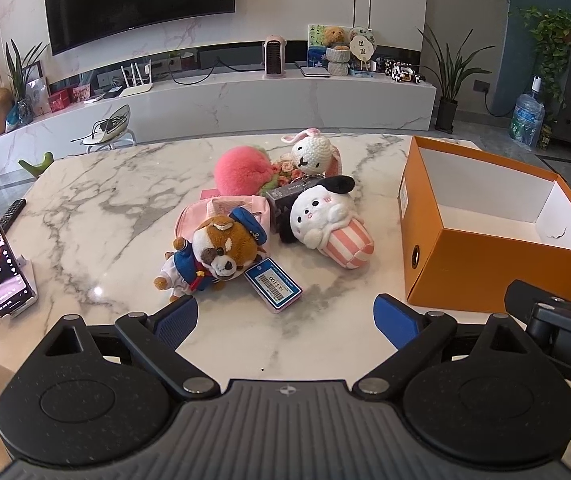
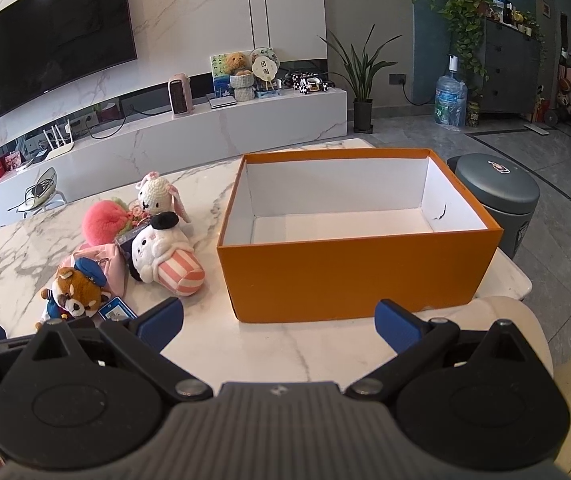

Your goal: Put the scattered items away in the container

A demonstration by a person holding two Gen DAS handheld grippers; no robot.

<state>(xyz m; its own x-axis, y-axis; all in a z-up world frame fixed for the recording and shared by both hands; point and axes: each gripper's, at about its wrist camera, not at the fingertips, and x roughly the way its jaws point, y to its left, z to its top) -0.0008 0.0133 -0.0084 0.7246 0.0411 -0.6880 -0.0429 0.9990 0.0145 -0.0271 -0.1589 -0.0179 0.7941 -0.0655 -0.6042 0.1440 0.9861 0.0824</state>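
Left wrist view showed the left tool (image 1: 285, 316) wide and empty before the heaped plush toys (image 1: 277, 216); right tool (image 2: 279, 322) equally wide, facing the empty orange box (image 2: 349, 276). Grabbing the red panda's (image 1: 217, 252) dangling tag (image 1: 272, 285) might let it slip.

Bare marble table (image 1: 85, 208) left of toy cluster (image 1: 277, 216) – orange box (image 2: 349, 272) walls right.

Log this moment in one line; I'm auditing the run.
stage: start | left tongs: open | right tongs: open | orange box: empty | toys: on table
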